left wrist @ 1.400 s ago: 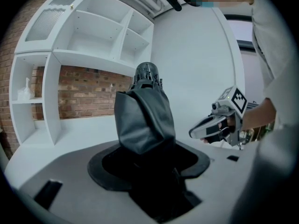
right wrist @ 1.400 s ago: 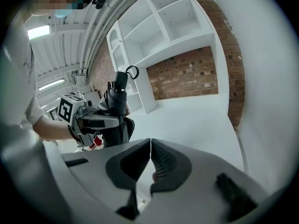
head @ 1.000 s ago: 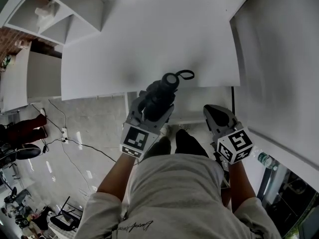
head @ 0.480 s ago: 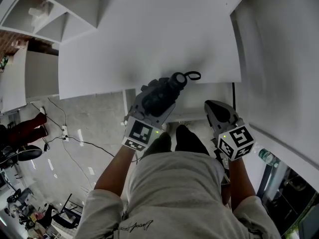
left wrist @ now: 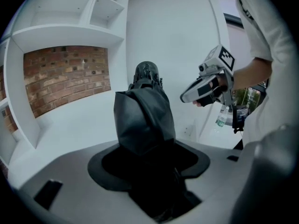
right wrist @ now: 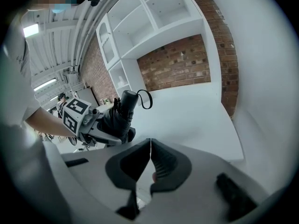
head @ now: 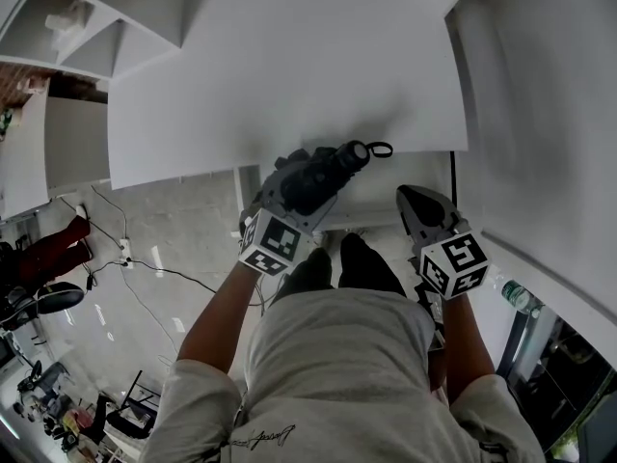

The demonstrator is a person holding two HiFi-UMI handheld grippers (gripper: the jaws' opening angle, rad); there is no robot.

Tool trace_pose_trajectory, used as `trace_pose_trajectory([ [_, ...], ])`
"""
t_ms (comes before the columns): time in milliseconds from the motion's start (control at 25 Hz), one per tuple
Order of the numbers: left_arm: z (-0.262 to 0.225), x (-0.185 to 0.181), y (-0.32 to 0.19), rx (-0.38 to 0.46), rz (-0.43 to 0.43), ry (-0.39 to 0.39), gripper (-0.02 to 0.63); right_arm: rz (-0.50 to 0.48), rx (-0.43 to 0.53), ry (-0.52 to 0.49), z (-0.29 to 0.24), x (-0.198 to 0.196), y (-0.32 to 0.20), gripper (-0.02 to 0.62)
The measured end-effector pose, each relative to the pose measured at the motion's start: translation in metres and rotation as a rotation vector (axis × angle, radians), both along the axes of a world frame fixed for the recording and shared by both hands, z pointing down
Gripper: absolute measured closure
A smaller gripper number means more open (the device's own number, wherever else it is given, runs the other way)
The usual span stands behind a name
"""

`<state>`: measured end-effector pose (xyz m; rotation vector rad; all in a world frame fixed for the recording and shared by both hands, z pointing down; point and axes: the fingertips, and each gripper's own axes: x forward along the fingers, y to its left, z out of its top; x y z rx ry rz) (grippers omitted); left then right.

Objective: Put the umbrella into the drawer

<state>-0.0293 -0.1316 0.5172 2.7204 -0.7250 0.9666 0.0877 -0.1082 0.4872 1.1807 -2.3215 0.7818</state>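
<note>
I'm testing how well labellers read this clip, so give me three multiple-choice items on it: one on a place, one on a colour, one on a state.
1. Where is the umbrella?
A) on a shelf
B) in the left gripper
C) on the floor

2. What colour is it?
A) red
B) yellow
C) black

3. How do the right gripper's jaws stand?
A) together, empty
B) wide apart
C) clamped on a bottle

Answers:
1 B, its jaws clamp the folded umbrella.
2 C, it is black throughout.
3 A, the pads meet with nothing between them.
</note>
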Motion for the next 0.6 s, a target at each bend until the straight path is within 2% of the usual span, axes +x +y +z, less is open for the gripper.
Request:
trace_pose_trajectory([
  [600,0.038,0.011,0.013,-0.024,0.170,-0.130,0.330,0.015,-0.040,-0.004,0.019,0.008,0.008,0.568],
])
